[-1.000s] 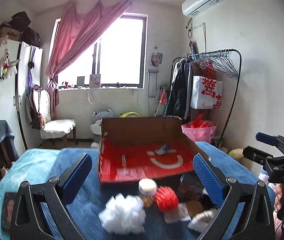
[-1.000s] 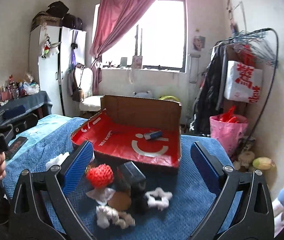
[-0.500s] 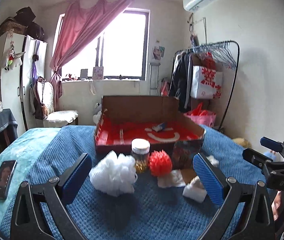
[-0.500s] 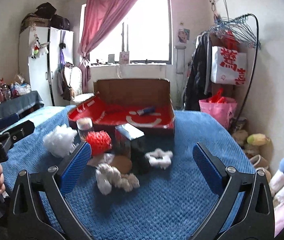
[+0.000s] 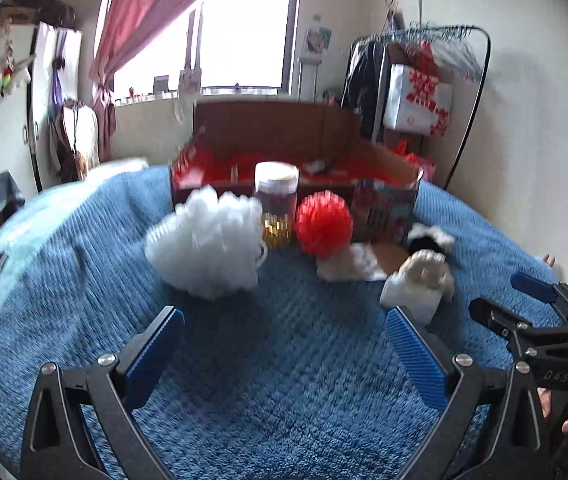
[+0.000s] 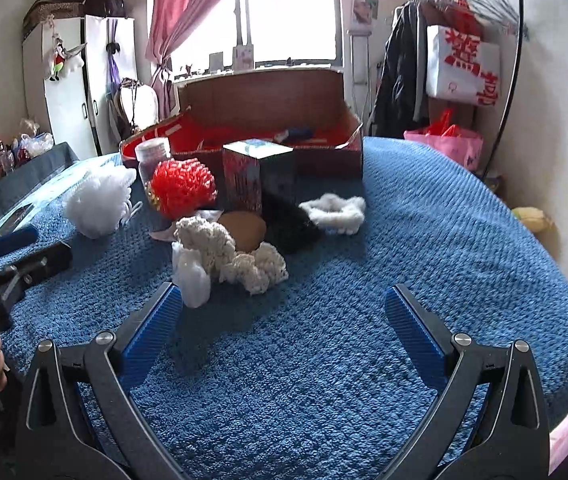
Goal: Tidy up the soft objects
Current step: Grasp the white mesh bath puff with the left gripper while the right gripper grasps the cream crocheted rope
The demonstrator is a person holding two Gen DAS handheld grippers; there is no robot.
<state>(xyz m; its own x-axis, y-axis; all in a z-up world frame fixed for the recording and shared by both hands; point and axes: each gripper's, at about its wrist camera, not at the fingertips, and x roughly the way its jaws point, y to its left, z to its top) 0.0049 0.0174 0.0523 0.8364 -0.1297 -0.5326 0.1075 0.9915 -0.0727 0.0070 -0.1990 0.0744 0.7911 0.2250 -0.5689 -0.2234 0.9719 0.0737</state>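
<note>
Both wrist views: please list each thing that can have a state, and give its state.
left gripper: open, holding nothing
right gripper: open, holding nothing
cardboard box: open
jar: upright, lid on
white pouf: resting on the blanket
red pouf: resting on the blanket

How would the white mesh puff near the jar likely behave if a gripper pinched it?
The white mesh puff looks airy and ruffled, so it is probably very light and would squash between the pads. Its rounded shape and trailing loop suggest it could roll or snag when nudged.
</note>
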